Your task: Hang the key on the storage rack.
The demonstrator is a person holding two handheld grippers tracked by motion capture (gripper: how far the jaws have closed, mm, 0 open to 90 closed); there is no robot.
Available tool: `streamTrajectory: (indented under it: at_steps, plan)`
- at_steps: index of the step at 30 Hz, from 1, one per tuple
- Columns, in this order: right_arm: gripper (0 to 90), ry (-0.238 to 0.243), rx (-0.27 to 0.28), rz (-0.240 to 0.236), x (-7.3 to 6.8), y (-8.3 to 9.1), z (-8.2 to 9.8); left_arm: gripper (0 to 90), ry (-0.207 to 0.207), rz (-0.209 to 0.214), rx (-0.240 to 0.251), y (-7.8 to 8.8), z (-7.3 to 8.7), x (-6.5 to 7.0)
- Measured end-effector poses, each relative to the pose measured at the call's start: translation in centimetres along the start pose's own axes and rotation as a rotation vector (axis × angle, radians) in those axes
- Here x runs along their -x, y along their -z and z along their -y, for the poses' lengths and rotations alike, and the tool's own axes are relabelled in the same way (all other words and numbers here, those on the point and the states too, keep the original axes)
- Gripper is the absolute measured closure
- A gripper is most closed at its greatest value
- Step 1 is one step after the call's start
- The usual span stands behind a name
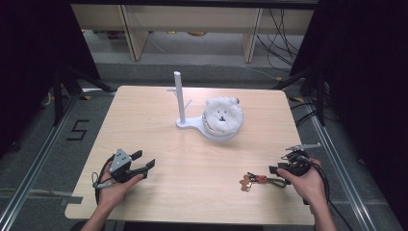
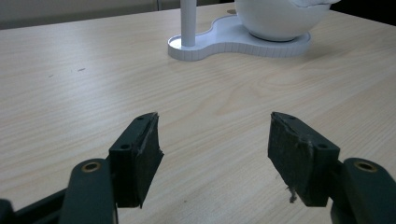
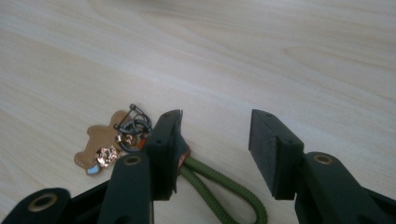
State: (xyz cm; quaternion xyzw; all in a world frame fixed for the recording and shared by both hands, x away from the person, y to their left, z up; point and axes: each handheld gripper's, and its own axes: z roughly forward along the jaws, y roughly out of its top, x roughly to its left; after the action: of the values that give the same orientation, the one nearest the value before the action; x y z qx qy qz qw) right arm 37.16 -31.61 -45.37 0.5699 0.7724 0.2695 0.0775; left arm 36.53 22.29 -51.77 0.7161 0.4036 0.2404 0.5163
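**Both grippers spread above the table, key ring beside the right one**

The jaws of the right gripper (image 3: 215, 154) are held apart, with nothing pinched between them. Just beside one jaw an olive-green cord loop (image 3: 224, 186) is seen, joined by dark metal rings to a flat tan leather charm shaped like a small figure (image 3: 100, 144); all of it lies on the light wooden table (image 1: 159, 130), near its front right part. The jaws of the left gripper (image 2: 212, 154) are likewise spread over bare wood at the front left. Farther back, near the table's middle, a white stand with an upright post (image 1: 179, 98) is placed, and a white fluffy bear-faced plush (image 1: 222, 115) rests on its base.
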Motion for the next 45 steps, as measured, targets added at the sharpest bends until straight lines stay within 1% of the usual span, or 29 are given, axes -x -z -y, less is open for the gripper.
streamTrajectory:
  at_steps: [1, 2, 3, 4, 5, 7, 9, 10, 12, 13, 14, 15, 17, 18, 19, 22, 23, 25, 26, 27, 29, 30, 34, 37, 39, 40, 43, 44, 45]
  plan:
    - [52.5, -0.001, 0.021, -0.022, -0.1, -0.2, 0.2, 33.5, -0.001, -0.001, -0.001, 0.1, 0.0, 0.1]
    - [51.9, 0.023, 0.002, -0.022, 0.1, -0.2, 0.2, 33.5, -0.005, 0.0, -0.006, 0.1, 0.0, 0.1]
    - [51.9, 0.023, 0.002, -0.022, 0.1, -0.2, 0.2, 33.5, -0.005, 0.0, -0.006, 0.1, 0.0, 0.1]
    - [51.6, 0.012, -0.009, -0.015, 0.3, -0.3, 0.3, 33.5, -0.004, 0.0, -0.007, 0.2, 0.0, 0.1]
    - [51.6, 0.027, -0.003, -0.009, 0.6, -0.4, 0.5, 33.5, -0.003, 0.004, -0.004, 0.1, 0.0, 0.1]
    - [51.8, -0.001, -0.004, 0.02, 0.7, -0.5, 0.7, 33.5, -0.001, 0.01, 0.0, 0.0, 0.0, 0.1]
    - [52.2, 0.009, -0.037, 0.007, 1.0, -0.4, 0.8, 33.5, -0.003, 0.007, -0.005, -0.1, 0.0, 0.1]
    - [52.3, -0.012, -0.046, 0.013, 1.0, -0.4, 0.8, 33.5, -0.003, 0.007, -0.004, -0.1, -0.1, 0.1]
    - [52.7, -0.013, -0.06, 0.015, 1.2, -0.4, 0.9, 33.5, -0.004, 0.007, -0.003, -0.1, -0.1, 0.2]
    - [52.9, -0.009, -0.084, 0.015, 1.3, -0.2, 1.0, 33.5, -0.004, 0.007, -0.003, -0.1, -0.1, 0.2]
    - [53.0, 0.014, -0.086, 0.017, 1.5, -0.1, 1.1, 33.5, -0.006, 0.007, -0.003, -0.1, -0.1, 0.2]
    - [53.0, 0.014, -0.086, 0.017, 1.5, -0.1, 1.1, 33.5, -0.005, 0.008, -0.003, -0.1, -0.1, 0.2]
    - [53.8, -0.01, -0.092, 0.023, 1.5, 0.2, 1.3, 33.5, -0.005, 0.01, -0.005, -0.1, -0.1, 0.2]
    - [54.1, -0.056, -0.108, 0.016, 1.2, 0.3, 1.5, 33.5, -0.005, 0.011, -0.004, 0.0, -0.1, 0.2]
    - [54.2, -0.023, -0.105, 0.015, 1.5, 0.3, 1.6, 33.5, -0.004, 0.015, 0.003, -0.1, -0.1, 0.2]
    - [54.2, 0.002, -0.106, 0.019, 1.5, 0.5, 1.8, 33.5, -0.007, 0.014, 0.003, -0.1, -0.1, 0.2]
    - [54.6, -0.023, -0.099, 0.019, 1.2, 0.4, 1.8, 33.5, -0.007, 0.014, 0.004, -0.1, -0.1, 0.2]
    - [54.8, -0.014, -0.105, 0.007, 1.1, 0.5, 1.8, 33.5, -0.007, 0.014, 0.002, -0.1, -0.2, 0.2]
    - [55.1, 0.006, -0.1, 0.007, 0.7, 0.5, 1.6, 33.4, -0.006, 0.016, 0.005, -0.1, -0.2, 0.3]
    - [55.1, 0.007, -0.096, -0.012, 0.4, 0.4, 1.4, 33.4, -0.008, 0.017, 0.004, -0.1, -0.2, 0.3]
    - [55.1, 0.01, -0.099, -0.012, 0.1, 0.2, 1.4, 33.4, -0.01, 0.018, -0.002, -0.1, -0.2, 0.4]
    - [55.1, 0.031, -0.101, -0.013, 0.0, 0.1, 1.3, 33.4, -0.01, 0.02, 0.003, -0.1, -0.2, 0.4]
    - [55.7, 0.068, -0.096, -0.042, -1.1, -0.9, 0.6, 33.4, -0.01, 0.019, -0.001, -0.1, -0.2, 0.4]
    - [59.0, 0.076, -0.102, -0.067, -1.7, -1.3, 0.3, 33.4, -0.007, 0.021, 0.0, -0.1, -0.1, 0.3]
    - [61.0, 0.071, -0.105, -0.074, -1.9, -1.3, 0.3, 33.4, -0.006, 0.022, 0.003, -0.1, -0.1, 0.3]
    - [64.1, 0.05, -0.113, -0.083, -2.0, -1.3, 0.3, 33.4, -0.007, 0.022, 0.003, -0.1, -0.1, 0.3]
    - [67.5, 0.059, -0.133, -0.096, -1.8, -1.2, 0.4, 33.4, -0.009, 0.021, 0.004, -0.1, -0.1, 0.3]
    - [68.0, 0.047, -0.136, -0.072, -1.9, -1.2, 0.5, 33.4, -0.009, 0.022, 0.004, -0.1, -0.1, 0.4]
    - [68.0, 0.047, -0.136, -0.072, -1.9, -1.2, 0.5, 33.4, -0.009, 0.022, 0.004, -0.1, -0.1, 0.4]
